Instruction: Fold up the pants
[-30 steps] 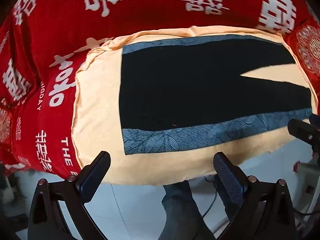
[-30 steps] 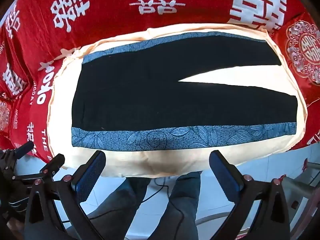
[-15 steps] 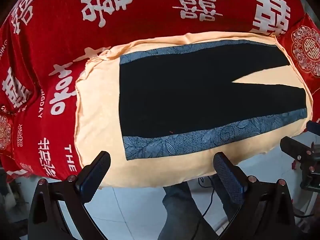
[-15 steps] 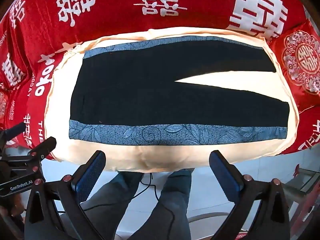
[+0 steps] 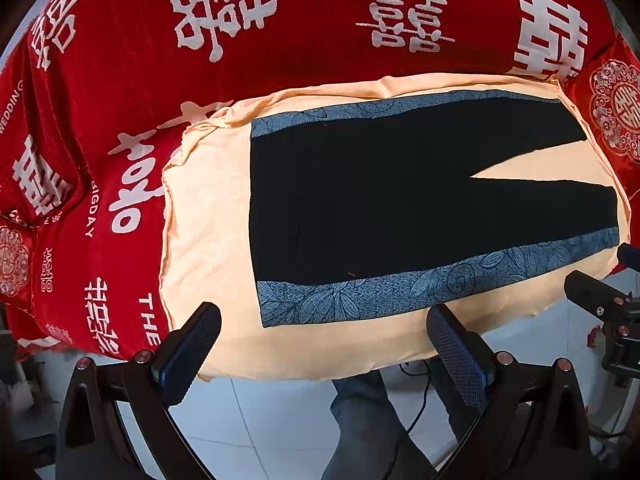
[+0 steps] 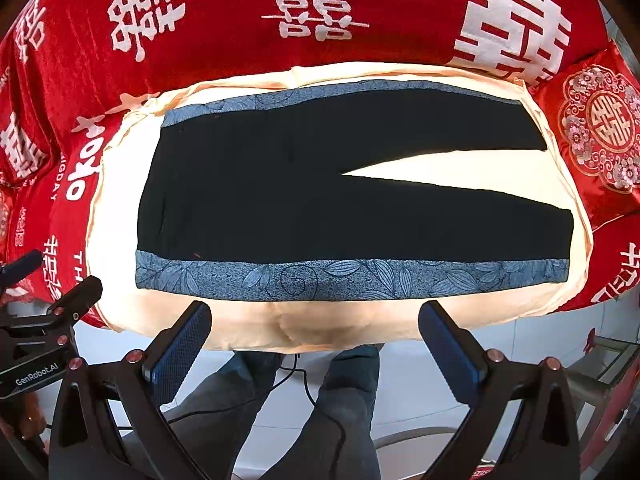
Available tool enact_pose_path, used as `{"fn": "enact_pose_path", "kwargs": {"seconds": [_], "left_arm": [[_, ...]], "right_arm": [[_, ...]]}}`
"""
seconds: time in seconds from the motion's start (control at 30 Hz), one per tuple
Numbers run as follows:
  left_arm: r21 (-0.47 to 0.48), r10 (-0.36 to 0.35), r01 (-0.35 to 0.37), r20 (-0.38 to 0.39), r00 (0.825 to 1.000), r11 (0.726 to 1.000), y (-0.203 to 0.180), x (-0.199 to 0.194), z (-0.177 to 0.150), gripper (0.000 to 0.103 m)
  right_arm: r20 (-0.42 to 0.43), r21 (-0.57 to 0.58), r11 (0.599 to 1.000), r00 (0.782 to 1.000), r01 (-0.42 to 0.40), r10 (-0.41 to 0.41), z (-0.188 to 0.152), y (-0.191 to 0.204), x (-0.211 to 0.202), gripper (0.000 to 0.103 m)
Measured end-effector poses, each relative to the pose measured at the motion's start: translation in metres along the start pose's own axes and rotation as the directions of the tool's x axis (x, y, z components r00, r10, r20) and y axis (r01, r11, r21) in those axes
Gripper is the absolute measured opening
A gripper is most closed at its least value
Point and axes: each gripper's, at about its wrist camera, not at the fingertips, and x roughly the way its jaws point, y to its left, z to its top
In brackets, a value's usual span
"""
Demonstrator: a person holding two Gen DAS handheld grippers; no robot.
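Counting it up: one pair of black pants [image 5: 400, 196] lying flat and unfolded on one peach cloth [image 5: 208, 216], which sits on top of a red blanket [image 5: 300, 32] covered in white characters. The pants have two blue leaf-print side stripes [image 6: 352, 278], one along the near edge and one along the far edge, waist to the left and both legs pointing right with a wedge of peach showing between them. Two claws total. The left claw [image 5: 324, 350] is spread wide, gripping nothing, hanging just off the near edge of the cloth. Same deal with the right claw [image 6: 316, 346]: wide apart, empty, touching nothing.
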Motion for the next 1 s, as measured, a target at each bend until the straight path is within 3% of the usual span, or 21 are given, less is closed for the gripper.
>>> {"fn": "enact_pose_path", "kwargs": {"seconds": [1.0], "left_arm": [[0.006,0.008,-0.008,-0.011,1.000,1.000,0.000,0.001,0.003,0.103]], "right_arm": [[-0.016,0.004,1.000,1.000,-0.009,0.009,0.011,-0.002,0.005,0.103]]}}
